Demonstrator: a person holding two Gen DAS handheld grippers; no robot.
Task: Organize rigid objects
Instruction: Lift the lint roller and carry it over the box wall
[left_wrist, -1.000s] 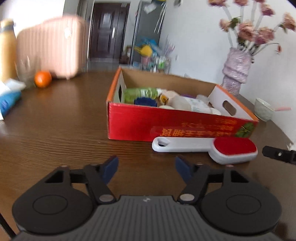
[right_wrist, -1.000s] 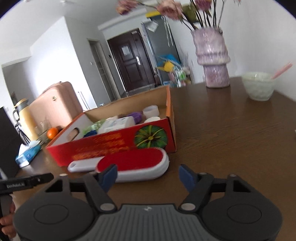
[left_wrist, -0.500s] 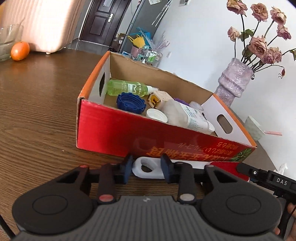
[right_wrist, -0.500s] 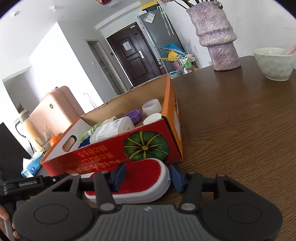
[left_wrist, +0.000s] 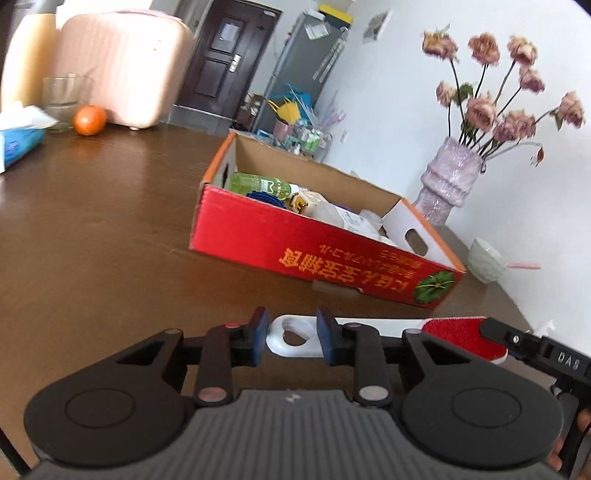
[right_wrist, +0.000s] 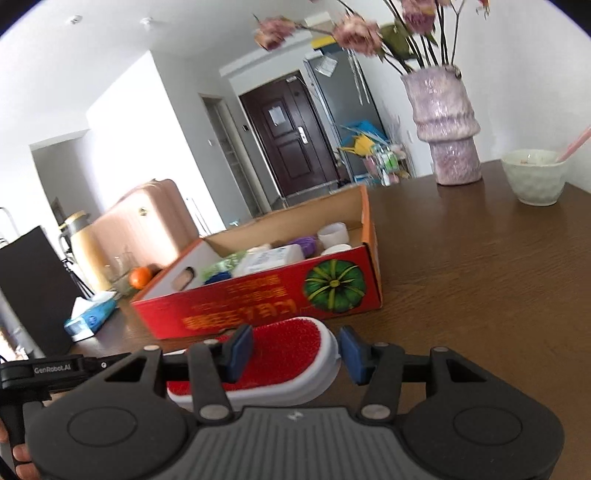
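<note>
Lint brush (left_wrist: 295, 334) | left hand-held gripper (left_wrist: 291, 338) pinches handle | right hand-held gripper (right_wrist: 291, 350) clamps head

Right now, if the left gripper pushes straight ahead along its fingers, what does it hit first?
Probably the red cardboard box: past the lint brush held by the left gripper, its near wall stands directly ahead; depth is unclear.

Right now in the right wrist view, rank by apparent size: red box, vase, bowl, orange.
1. red box
2. vase
3. bowl
4. orange

The orange sits farthest back and is partly hidden, so its true size is unsure.
</note>
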